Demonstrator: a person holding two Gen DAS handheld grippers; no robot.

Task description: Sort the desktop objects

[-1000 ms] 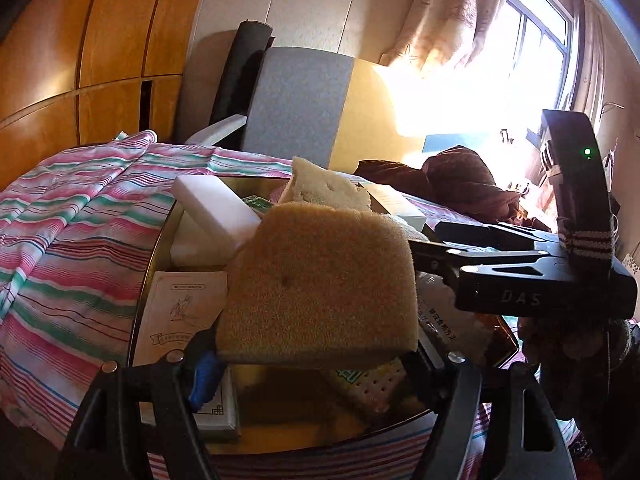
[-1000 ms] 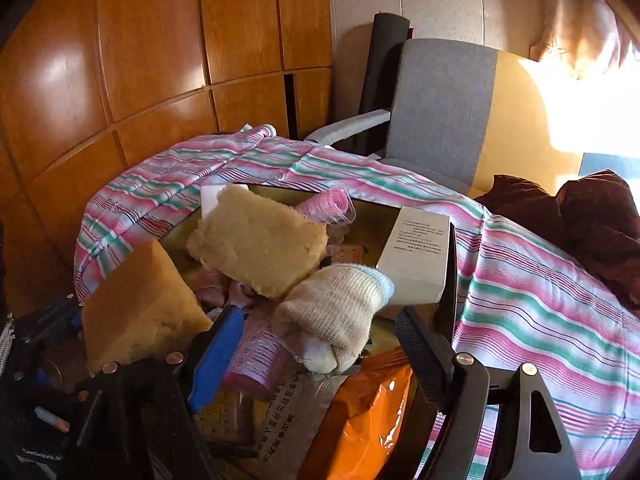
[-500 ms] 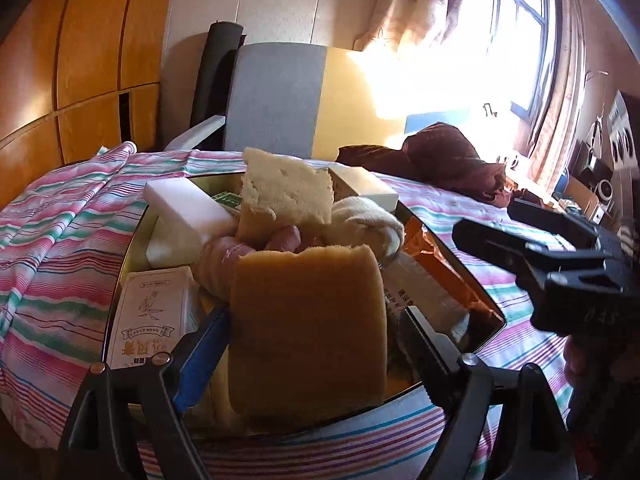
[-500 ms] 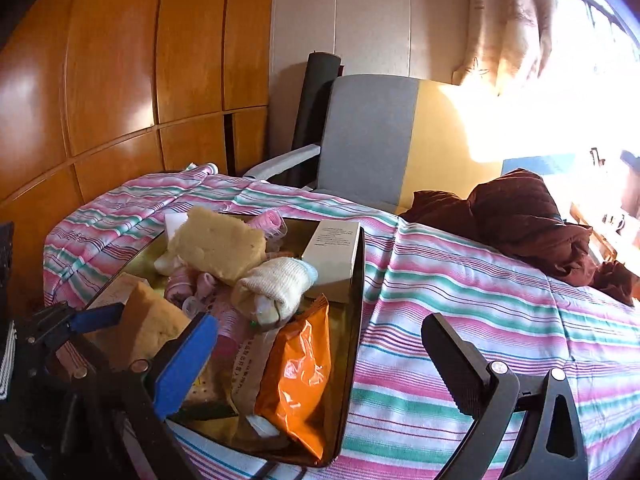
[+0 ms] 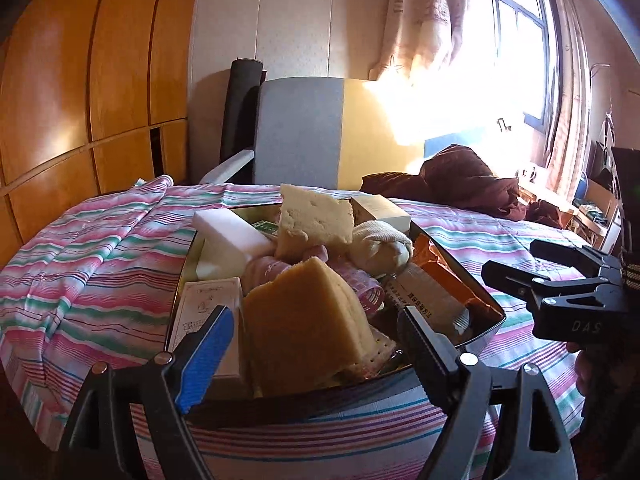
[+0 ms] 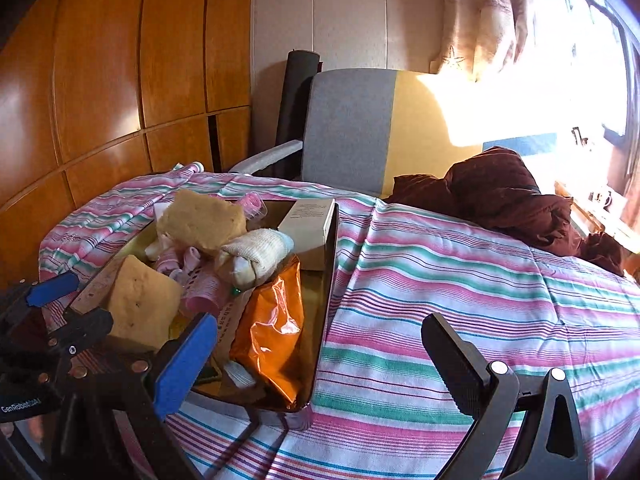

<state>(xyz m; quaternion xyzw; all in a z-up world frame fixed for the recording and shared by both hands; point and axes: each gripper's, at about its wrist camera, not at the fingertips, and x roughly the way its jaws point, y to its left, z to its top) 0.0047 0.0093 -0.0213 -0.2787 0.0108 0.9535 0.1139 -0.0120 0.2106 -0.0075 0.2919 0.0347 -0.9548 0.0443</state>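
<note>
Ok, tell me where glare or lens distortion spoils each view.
Left wrist view: the window is blown out white, washing over the chair back; the wall panels bow. Right wrist view: the same glare fills the upper right, and the striped cloth curves.

Striped cloth (image 6: 440,280) over the table, with crowded tray (image 6: 326,280) and brown garment (image 6: 500,196)

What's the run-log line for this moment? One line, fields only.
left gripper: open, tan sponge between fingers, ungripped | right gripper: open, empty, over striped cloth | tray: cluttered
</note>
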